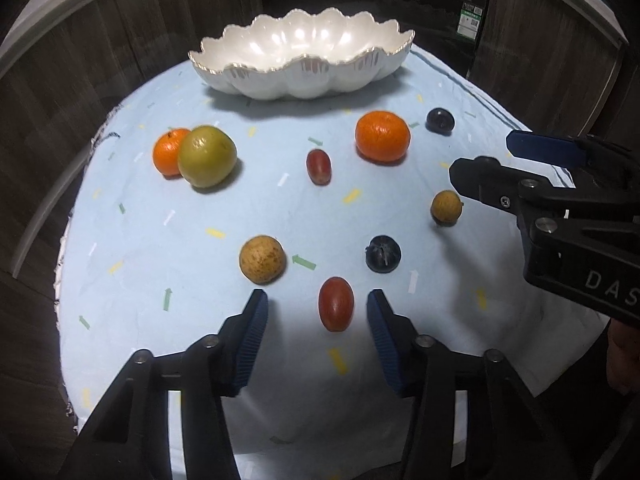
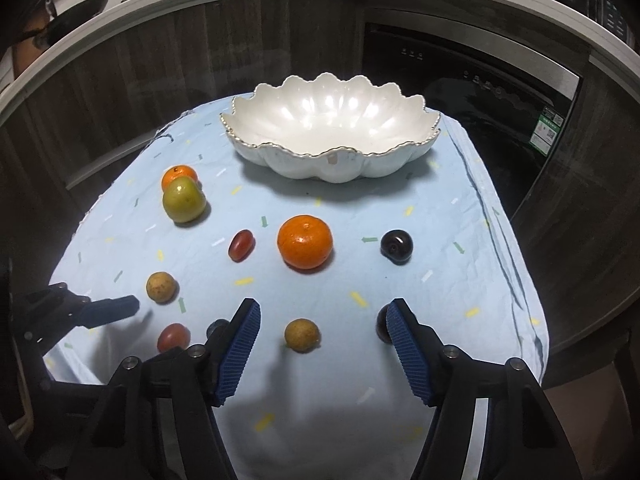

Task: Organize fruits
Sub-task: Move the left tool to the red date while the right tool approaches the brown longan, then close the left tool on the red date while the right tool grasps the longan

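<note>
Left wrist view: left gripper (image 1: 318, 304) with blue pads wide apart, low over the cloth (image 1: 168, 216), a red grape (image 1: 336, 309) lying loose between the fingertips, well in front of the white scalloped bowl (image 1: 260, 82). Right wrist view: right gripper (image 2: 323, 320) also spread apart, clamped on nothing, a small brown fruit (image 2: 302, 335) between the fingers, the large orange (image 2: 305, 242) nearer the bowl, which holds no fruit.

Our matte black plastic left gripper (image 1: 316, 304) has ribbed blue pads (image 1: 253, 340), silver screws; right gripper (image 2: 323, 314) matches.
</note>
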A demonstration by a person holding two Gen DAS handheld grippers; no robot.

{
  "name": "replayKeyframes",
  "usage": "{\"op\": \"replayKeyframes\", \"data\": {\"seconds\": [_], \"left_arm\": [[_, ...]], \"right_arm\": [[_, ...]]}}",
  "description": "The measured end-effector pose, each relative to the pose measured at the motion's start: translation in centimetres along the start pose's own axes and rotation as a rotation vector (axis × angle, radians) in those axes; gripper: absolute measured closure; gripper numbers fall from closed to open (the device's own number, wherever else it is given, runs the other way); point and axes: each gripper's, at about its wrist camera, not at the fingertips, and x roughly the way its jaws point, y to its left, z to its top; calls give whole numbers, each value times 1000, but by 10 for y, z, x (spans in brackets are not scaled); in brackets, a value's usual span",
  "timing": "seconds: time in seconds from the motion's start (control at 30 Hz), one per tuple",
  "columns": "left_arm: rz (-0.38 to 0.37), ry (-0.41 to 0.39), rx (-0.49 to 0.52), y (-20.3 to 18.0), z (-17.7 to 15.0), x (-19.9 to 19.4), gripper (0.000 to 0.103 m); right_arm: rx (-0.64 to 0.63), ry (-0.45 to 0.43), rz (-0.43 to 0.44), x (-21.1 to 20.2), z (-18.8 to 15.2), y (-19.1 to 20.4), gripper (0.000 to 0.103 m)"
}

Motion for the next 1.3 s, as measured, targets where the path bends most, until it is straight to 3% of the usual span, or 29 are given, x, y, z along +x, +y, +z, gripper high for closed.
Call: {"op": "replayKeyframes", "data": {"seconds": [0.6, 0.73, 0.93, 1.13, 1.3], "left_arm": [[-42, 9, -25, 4, -1, 8, 64], [-47, 3, -18, 2, -1, 8, 68], [-60, -6, 0, -3, -2, 7, 78], [-69, -5, -2, -3, -2, 6, 83], [-73, -4, -8, -2, -2, 6, 84]], "right_arm": [[-44, 62, 34, 24, -9, 9, 53], [-22, 97, 47, 34, -11, 5, 59], [-12, 127, 58, 43, -14, 4, 60], [2, 145, 72, 46, -15, 2, 77], [10, 146, 83, 46, -16, 1, 78]]}}
